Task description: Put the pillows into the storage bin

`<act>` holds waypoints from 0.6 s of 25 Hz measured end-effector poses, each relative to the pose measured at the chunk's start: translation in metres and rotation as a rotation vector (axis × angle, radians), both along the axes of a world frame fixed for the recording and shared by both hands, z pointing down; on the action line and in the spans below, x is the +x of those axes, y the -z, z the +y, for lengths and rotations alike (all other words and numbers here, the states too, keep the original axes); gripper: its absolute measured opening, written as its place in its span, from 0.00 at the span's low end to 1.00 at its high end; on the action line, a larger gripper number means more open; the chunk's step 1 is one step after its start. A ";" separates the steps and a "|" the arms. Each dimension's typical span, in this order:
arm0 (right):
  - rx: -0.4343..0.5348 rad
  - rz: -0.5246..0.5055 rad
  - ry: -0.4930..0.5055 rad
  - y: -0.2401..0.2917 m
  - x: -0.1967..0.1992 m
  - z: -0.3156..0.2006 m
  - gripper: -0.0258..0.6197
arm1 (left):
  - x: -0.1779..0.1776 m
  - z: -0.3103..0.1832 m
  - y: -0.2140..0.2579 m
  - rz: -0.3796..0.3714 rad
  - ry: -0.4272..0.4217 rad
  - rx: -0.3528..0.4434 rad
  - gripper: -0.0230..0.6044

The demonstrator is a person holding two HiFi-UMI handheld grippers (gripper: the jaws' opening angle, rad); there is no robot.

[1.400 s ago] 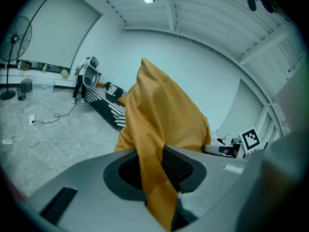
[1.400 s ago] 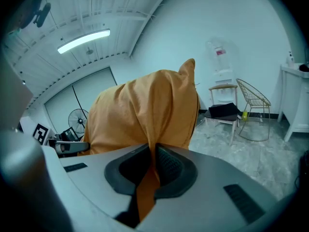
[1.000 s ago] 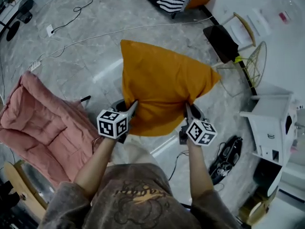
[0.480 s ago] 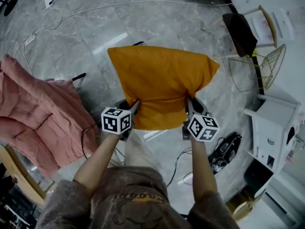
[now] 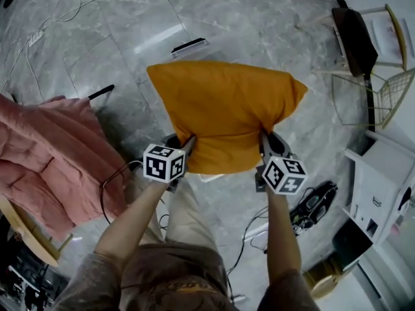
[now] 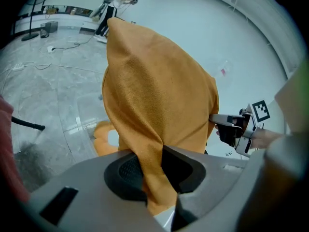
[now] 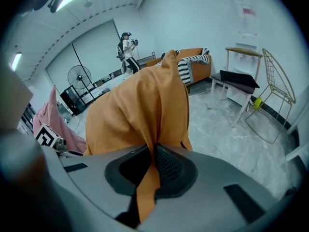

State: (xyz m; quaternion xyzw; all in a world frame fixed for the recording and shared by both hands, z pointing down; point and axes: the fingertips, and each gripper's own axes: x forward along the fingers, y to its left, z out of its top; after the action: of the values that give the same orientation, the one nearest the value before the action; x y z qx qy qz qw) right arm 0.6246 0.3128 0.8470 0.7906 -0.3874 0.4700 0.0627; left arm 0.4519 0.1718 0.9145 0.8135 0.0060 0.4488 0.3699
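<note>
both grippers have come down together, left gripper (image 5: pixel 189 142) and right gripper (image 5: pixel 264 138), bringing the orange pillow (image 5: pixel 224 112) lower toward the floor. the pillow's far edge, peaked at one corner a second ago, now runs nearly level across the head view. the clear storage bin (image 5: pixel 206 42), of which only a black latch showed half a second ago, now shows just beyond that far edge. the pink padded cover (image 5: pixel 45 154) has shifted toward the left border, and the striped cushion has left the view

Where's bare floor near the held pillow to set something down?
Bare marble floor beyond the clear bin, and between the orange pillow and the wire chair. Crowded: pink cushion on the left, cables and white shelf lower right.
</note>
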 end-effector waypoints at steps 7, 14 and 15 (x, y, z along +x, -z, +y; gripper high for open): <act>-0.018 -0.012 0.029 -0.066 0.020 -0.009 0.09 | 0.007 0.007 -0.064 -0.038 0.037 -0.031 0.18; -0.050 -0.019 0.103 -0.108 0.035 -0.043 0.09 | 0.006 -0.004 -0.102 -0.060 0.103 -0.083 0.19; -0.059 -0.019 0.119 -0.113 0.037 -0.048 0.09 | 0.005 -0.004 -0.107 -0.065 0.113 -0.097 0.19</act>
State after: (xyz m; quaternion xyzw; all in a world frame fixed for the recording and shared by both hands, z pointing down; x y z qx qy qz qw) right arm 0.6616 0.2647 0.9597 0.7596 -0.4201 0.4842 0.1100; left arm 0.4571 0.1677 1.0212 0.7786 -0.0302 0.4528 0.4334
